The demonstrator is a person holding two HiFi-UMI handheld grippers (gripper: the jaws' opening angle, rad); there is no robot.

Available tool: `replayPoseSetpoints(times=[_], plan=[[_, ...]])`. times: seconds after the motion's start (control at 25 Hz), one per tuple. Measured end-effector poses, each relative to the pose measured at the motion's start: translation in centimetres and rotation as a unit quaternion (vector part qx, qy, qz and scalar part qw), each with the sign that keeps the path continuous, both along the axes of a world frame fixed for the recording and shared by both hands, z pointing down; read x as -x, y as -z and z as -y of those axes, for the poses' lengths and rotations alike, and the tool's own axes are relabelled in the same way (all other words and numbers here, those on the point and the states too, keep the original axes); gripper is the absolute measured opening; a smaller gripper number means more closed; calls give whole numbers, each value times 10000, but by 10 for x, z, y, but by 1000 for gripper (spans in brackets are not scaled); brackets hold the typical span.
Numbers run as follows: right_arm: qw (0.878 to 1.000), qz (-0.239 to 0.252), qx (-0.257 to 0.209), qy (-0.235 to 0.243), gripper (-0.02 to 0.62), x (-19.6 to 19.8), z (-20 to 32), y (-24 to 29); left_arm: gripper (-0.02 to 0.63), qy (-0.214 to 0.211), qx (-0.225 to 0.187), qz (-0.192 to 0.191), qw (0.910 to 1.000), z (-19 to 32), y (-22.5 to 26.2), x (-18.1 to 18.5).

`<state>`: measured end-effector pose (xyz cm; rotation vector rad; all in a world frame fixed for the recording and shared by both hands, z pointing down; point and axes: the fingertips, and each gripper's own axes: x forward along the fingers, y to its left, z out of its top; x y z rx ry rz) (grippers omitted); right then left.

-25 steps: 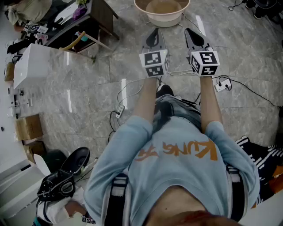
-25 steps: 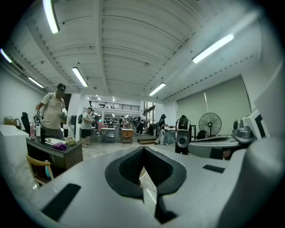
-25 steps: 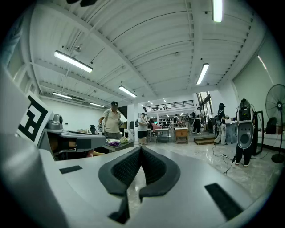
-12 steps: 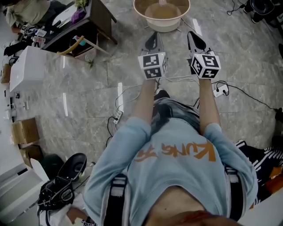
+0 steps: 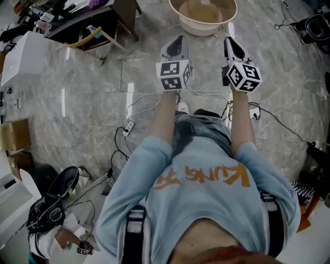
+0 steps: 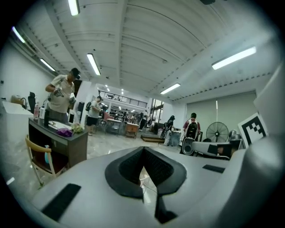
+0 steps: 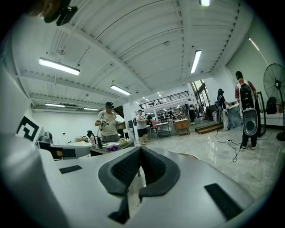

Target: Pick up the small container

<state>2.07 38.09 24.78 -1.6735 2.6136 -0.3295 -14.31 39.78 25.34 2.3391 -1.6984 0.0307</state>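
Note:
A round beige basin (image 5: 202,13) stands on the marble floor just ahead of both grippers; I cannot make out any smaller container. In the head view my left gripper (image 5: 178,41) points at the basin's left side and my right gripper (image 5: 230,42) at its right rim. Both are held out level at arm's length, above the floor. The left gripper (image 6: 143,149) has its dark pads meeting at the tip with nothing between them. The right gripper (image 7: 140,149) is shut and empty too.
A dark desk (image 5: 98,20) with a wooden chair (image 5: 90,38) stands at the far left, beside a white box (image 5: 23,56). Cables and power strips (image 5: 127,125) trail across the floor near my feet. A black bag (image 5: 49,206) lies at the lower left. People (image 6: 60,95) and a fan (image 7: 274,87) stand further off.
The whole view has shifted: the basin now sits further right in the head view and the desk further up-left. Both grippers stay shut and side by side, the left one slightly more to the left.

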Motion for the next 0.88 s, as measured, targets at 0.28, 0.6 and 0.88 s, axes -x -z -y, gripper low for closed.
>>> replayPoseSetpoints(times=[0.28,0.6,0.88], plan=[[9997,14,-133,196,11,41,30,10,23,187,-233,524,9982,14,5,61],[9995,-170,-220,-173,11,21,51,18,23,-187,-455,364,9981,50,16,46],[9971,-220,-292,-666,12,-29,72,25,23,-386,-442,325,9977,91,15,19]])
